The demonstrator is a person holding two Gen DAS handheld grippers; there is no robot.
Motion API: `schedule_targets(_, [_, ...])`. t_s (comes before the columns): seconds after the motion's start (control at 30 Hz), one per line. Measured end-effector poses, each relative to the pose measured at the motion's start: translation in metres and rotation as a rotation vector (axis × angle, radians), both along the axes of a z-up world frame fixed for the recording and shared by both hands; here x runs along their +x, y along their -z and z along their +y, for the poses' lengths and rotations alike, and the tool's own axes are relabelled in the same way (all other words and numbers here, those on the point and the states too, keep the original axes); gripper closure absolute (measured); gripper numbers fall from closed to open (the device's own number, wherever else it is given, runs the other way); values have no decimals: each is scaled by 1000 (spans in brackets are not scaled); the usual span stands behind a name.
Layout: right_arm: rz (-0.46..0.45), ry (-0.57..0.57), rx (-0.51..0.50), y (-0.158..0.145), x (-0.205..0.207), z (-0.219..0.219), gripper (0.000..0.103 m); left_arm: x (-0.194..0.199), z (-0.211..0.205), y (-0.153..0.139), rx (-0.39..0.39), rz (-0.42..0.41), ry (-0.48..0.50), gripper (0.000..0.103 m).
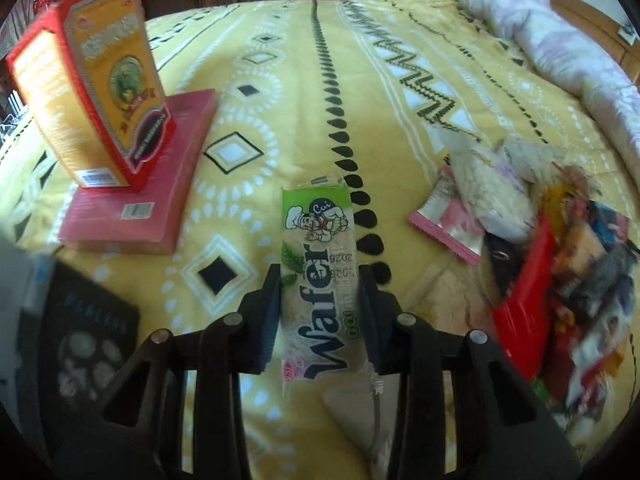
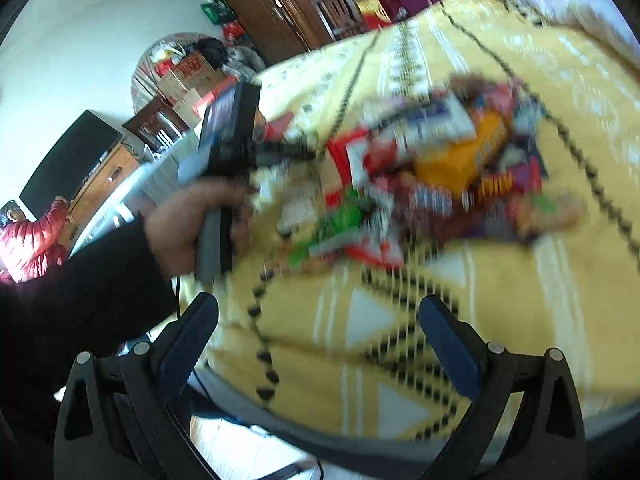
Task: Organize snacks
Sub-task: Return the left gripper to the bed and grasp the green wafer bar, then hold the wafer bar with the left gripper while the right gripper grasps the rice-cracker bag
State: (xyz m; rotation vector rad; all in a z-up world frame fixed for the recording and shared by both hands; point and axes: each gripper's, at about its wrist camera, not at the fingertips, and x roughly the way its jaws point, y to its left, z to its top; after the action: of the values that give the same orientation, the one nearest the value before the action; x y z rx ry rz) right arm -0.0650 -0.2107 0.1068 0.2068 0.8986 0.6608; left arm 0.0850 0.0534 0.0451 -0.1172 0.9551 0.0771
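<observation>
A green and white wafer packet (image 1: pixel 316 216) lies lengthwise on the yellow patterned bedspread (image 1: pixel 400 128). My left gripper (image 1: pixel 320 276) is shut on its lower half, with one pad pressing each long side. To the right spreads a jumbled pile of snack packets (image 1: pixel 560 264), and a pink packet (image 1: pixel 452 220) lies at its near edge. In the right wrist view the same pile (image 2: pixel 432 168) is blurred, and my right gripper (image 2: pixel 319 304) hangs open and empty in front of it. A hand (image 2: pixel 188 224) holds the left gripper's handle at the pile's left side.
An orange and red carton (image 1: pixel 104 92) stands upright on a flat pink box (image 1: pixel 140 200) at the left. A dark box (image 1: pixel 84 344) lies at the lower left. A rolled quilt (image 1: pixel 560 40) runs along the far right. A person in a red jacket (image 2: pixel 32 240) stands far left.
</observation>
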Motion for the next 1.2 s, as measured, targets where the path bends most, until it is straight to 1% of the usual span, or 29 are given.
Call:
schedule_targets(0.1, [-85,-43,-47,-26,33,10,1,-32,2,-13,1,-41,24,67])
schedule_targets(0.17, [-152,-93,-125,-41,66,22,1,-53,6,-16,-23,-41,30,67])
schedule_targets(0.23, [-226,-137,-244,-50,105,38,0,-60,11,-16,-64,-29,24,67])
schedule_targets(0.27, [-231,-170,-281,-49,125,46,0,-65,13,-17,-81,-24,22,67])
schedule_targets(0.3, [-210,-217,-328,-45,152,55,0,-67,14,-18,-98,-25,24,67])
schedule_targets(0.33, [-198,-246,-363,-41,170,62,0,-70,13,-20,-112,-28,30,67])
schedule_targets(0.4, [-136,-362,-413,-27,202,78,0,-70,12,-22,-124,-37,49,67])
schedule_targets(0.43, [-119,-415,-467,-17,216,86,0,-72,11,-23,-127,-42,54,66])
schedule_targets(0.5, [-81,-510,-551,1,233,99,0,-71,11,-22,-146,-44,65,66])
schedule_targets(0.53, [-71,-538,-593,10,241,104,0,-70,11,-21,-154,-43,70,66])
schedule_targets(0.6, [-44,-592,-627,24,254,114,0,-69,10,-18,-163,-37,77,66])
schedule_targets(0.63, [-48,-595,-645,30,258,115,0,-68,10,-16,-169,-33,81,66])
schedule_targets(0.67, [-50,-597,-655,36,263,116,0,-67,9,-14,-173,-32,84,66])
schedule_targets(0.73, [-7,-603,-651,51,274,117,0,-64,8,-11,-172,-26,89,66])
schedule_targets(0.8, [17,-599,-643,64,280,116,0,-62,7,-8,-176,-19,88,66])
schedule_targets(0.87, [17,-571,-640,70,284,115,9,-61,8,-7,-173,-19,83,66])
schedule_targets(0.9, [10,-545,-617,68,284,111,10,-61,9,-7,-174,-21,80,66])
schedule_targets(0.97, [-18,-513,-584,60,279,103,16,-61,10,-7,-170,-26,80,66])
schedule_targets(1.07, [-73,-461,-565,44,267,94,19,-64,8,-8,-162,-26,76,66])
schedule_targets(1.13, [-115,-408,-528,26,256,89,19,-68,6,-12,-153,-36,79,66])
schedule_targets(1.2, [-166,-327,-464,0,246,78,19,-74,3,-19,-145,-50,84,66])
